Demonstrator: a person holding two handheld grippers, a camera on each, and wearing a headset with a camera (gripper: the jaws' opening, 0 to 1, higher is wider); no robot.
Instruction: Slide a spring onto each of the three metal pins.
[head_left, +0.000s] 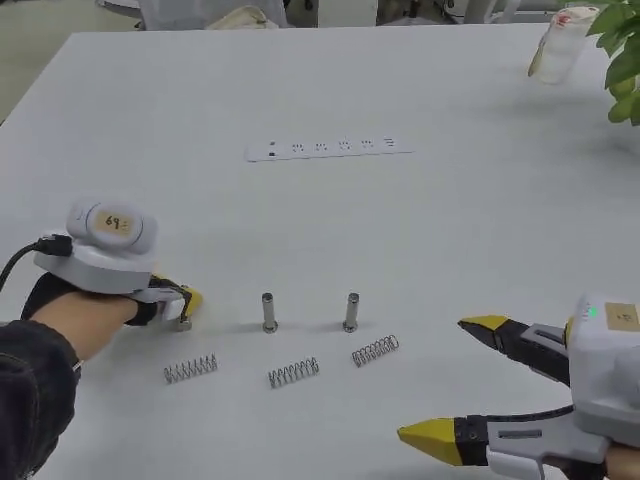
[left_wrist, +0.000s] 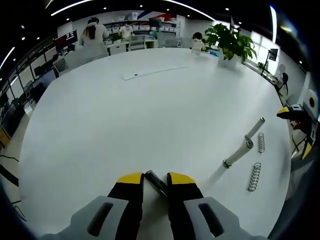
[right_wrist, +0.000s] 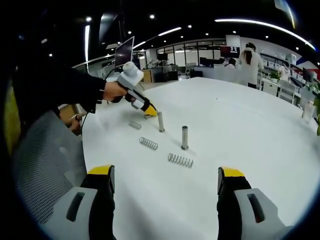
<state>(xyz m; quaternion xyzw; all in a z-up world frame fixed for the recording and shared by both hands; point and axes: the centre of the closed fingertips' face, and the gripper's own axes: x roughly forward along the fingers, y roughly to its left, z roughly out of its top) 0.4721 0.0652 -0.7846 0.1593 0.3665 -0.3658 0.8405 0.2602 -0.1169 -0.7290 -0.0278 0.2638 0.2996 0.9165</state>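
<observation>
On the white table (head_left: 400, 200), the left claw (left_wrist: 155, 179) clamps the leftmost pin (head_left: 185, 322), the right claw (head_left: 450, 380) gapes, and the springs (head_left: 293, 372) look light and squashy, so pinch mid-coil gently.

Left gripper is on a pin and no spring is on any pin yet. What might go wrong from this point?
1. The left gripper is shut on the left pin; a twist of the hand might topple or drag it.
2. The middle pin and right pin stand free close to the springs; the open right gripper might knock one over when reaching in.
3. The right spring and the other two lie loose; pinched, they may roll or flick away.
</observation>
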